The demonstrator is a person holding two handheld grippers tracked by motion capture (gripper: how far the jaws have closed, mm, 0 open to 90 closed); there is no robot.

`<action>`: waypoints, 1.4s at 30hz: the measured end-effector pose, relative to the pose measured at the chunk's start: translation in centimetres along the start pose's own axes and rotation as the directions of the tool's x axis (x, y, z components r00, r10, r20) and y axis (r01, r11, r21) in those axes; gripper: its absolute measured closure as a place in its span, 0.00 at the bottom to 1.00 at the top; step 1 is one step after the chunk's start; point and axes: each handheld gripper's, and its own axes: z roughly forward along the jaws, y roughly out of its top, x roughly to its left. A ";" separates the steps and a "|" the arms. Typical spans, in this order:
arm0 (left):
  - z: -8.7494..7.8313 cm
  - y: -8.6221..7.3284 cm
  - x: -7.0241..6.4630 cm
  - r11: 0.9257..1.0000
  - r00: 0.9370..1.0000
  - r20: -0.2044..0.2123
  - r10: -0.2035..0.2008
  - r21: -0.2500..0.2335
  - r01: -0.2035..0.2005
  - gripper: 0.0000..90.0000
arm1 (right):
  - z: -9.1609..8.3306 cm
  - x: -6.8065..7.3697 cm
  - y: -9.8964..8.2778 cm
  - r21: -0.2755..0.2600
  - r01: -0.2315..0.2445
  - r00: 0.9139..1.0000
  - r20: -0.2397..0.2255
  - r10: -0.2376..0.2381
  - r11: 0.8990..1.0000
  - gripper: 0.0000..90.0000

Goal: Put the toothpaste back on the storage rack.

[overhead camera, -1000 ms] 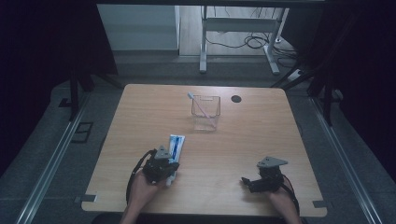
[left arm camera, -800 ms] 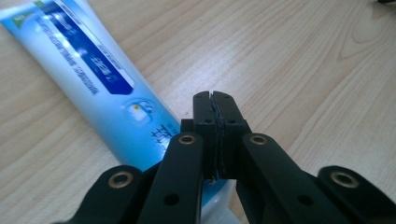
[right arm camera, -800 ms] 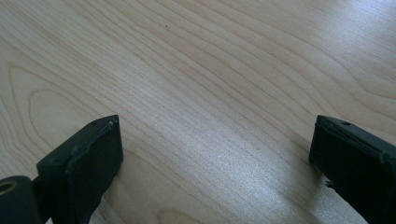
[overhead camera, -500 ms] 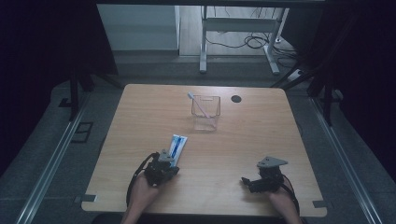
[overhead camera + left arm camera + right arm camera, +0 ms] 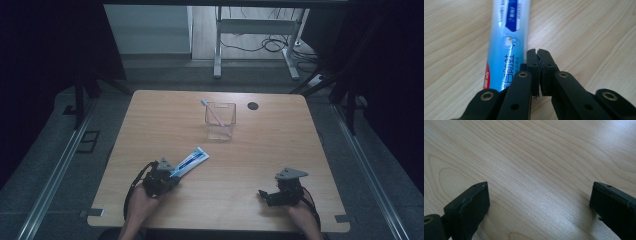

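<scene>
A blue and white toothpaste tube point(image 5: 191, 161) lies flat on the wooden table point(image 5: 260, 150), pointing up and to the right from my left gripper point(image 5: 170, 176). In the left gripper view the tube point(image 5: 507, 45) runs along the left side of the jaws and passes under the left finger. The left gripper point(image 5: 538, 53) is shut, pads pressed together with nothing visible between them. My right gripper point(image 5: 261, 194) rests low at the front right of the table. It point(image 5: 537, 195) is open, with bare wood between its jaws.
A clear square container point(image 5: 220, 120) stands at the middle back of the table, with a pink and blue toothbrush point(image 5: 212, 111) leaning in it. A dark round cable hole point(image 5: 253, 106) sits to its right. The table's front edge lies just behind both hands.
The left gripper has shifted a little left and toward the front edge. More of the tube's length shows, and it lies at a more slanted angle. The right gripper has not moved.
</scene>
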 end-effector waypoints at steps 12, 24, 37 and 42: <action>-0.6 0.6 0.0 1.000 1.000 0.017 -0.004 0.000 0.004 0.89 | 0.0 0.0 0.0 0.001 -0.001 1.000 0.000 0.001 1.000 0.03; -1.5 2.6 1.2 0.998 1.000 0.006 0.030 0.055 -0.030 0.68 | 0.0 0.0 0.0 0.003 -0.002 1.000 0.000 0.002 1.000 0.03; 0.7 5.0 2.2 0.976 0.998 0.008 0.063 0.210 -0.064 0.50 | 0.0 0.0 0.0 0.002 -0.003 1.000 0.000 0.003 1.000 0.03; 1.7 5.7 2.4 0.965 0.998 0.014 0.066 0.252 -0.068 0.50 | 0.0 0.0 0.0 0.003 0.000 1.000 0.000 0.000 1.000 0.03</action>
